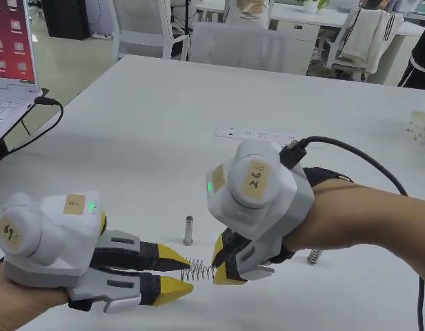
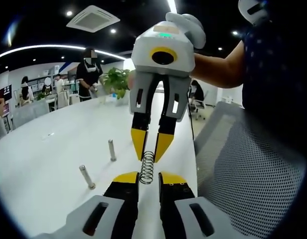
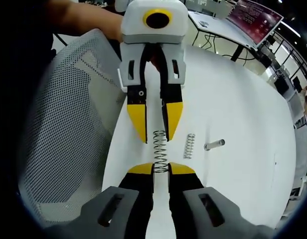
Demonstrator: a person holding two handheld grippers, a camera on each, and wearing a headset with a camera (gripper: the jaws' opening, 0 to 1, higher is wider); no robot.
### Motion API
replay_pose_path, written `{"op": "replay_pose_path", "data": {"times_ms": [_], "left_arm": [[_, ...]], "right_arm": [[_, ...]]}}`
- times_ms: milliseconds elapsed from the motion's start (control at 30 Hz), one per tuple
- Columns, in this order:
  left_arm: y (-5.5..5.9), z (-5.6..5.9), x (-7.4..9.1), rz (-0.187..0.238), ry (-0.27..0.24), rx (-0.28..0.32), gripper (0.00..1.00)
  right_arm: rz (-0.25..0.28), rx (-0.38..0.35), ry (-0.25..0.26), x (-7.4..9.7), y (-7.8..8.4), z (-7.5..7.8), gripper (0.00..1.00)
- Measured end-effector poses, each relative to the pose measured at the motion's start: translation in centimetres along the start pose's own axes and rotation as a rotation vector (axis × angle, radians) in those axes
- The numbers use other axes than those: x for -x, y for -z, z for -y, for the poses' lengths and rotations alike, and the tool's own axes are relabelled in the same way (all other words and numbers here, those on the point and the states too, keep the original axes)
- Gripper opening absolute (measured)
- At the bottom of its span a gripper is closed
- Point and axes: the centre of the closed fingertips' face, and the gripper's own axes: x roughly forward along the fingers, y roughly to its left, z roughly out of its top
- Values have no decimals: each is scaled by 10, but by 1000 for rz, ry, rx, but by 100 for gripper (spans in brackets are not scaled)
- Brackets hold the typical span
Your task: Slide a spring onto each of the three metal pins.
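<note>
A small steel spring (image 1: 199,270) hangs level just above the white table (image 1: 164,124), between my two grippers, which face each other. My right gripper (image 1: 223,262) is shut on one end of the spring (image 3: 160,152). My left gripper (image 1: 174,272) has its yellow tips spread around the other end (image 2: 147,167), and looks open. A metal pin (image 1: 188,230) stands upright just behind the spring. The left gripper view holds two upright pins (image 2: 112,149) (image 2: 86,177). A second spring (image 1: 314,256) lies by the right wrist, and in the right gripper view it (image 3: 189,145) lies beside a pin (image 3: 214,145).
A laptop (image 1: 9,62) with a black cable (image 1: 33,127) sits at the far left. A white power strip (image 1: 257,133) lies mid-table. A mesh chair (image 2: 243,164) stands by the near table edge. Chairs and desks stand beyond the far edge, and people (image 2: 88,74) are in the background.
</note>
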Motion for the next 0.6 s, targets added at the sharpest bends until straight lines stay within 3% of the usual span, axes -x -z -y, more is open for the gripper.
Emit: {"op": "replay_pose_path", "data": {"times_ms": [600], "left_arm": [[0, 4, 1, 1, 17, -27, 2]], "right_arm": [[5, 4, -10, -1, 0, -3, 8]]}}
